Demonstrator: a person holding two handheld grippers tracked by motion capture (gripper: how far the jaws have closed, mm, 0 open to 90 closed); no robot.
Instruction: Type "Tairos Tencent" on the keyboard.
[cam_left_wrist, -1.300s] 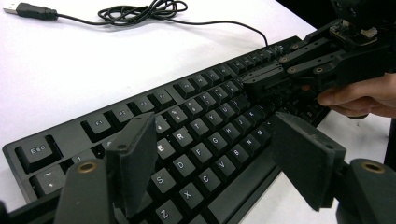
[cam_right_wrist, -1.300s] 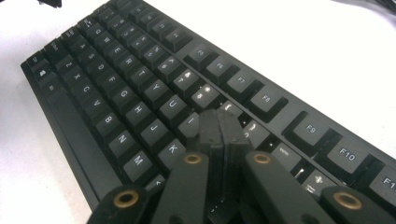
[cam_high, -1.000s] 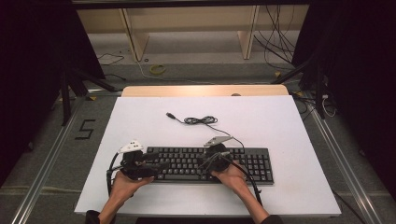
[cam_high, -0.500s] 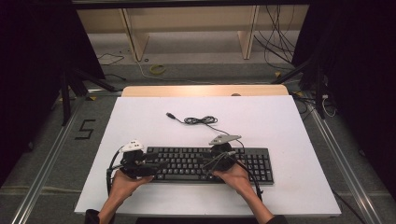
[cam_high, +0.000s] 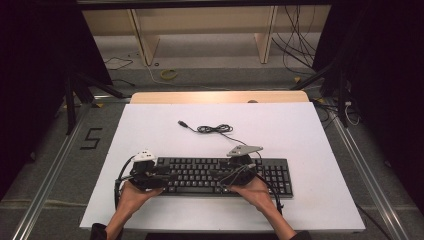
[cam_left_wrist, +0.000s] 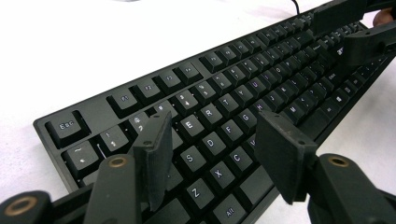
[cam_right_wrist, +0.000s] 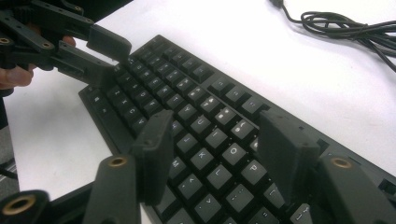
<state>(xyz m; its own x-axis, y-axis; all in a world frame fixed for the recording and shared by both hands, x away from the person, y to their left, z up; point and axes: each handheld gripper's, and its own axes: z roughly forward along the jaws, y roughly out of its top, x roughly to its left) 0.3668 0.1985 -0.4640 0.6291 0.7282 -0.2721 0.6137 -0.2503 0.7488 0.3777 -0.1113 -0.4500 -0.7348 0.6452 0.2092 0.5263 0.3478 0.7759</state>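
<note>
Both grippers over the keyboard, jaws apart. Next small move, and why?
Probably lower the left gripper so one jaw tip presses a key. Its jaws, just closing, stand apart above the letter keys of the black keyboard, gripping nothing; the right gripper, just opening, hovers likewise.

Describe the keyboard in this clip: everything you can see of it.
The keyboard is black, full-size with a number pad, seemingly plastic, with pale legends on its keys. It lies flat near the front edge of the white table. Its cable runs back to a loose coil. The left gripper and right gripper hover over its key rows, jaws apart, gripping nothing; whether they touch the keys is unclear.
</note>
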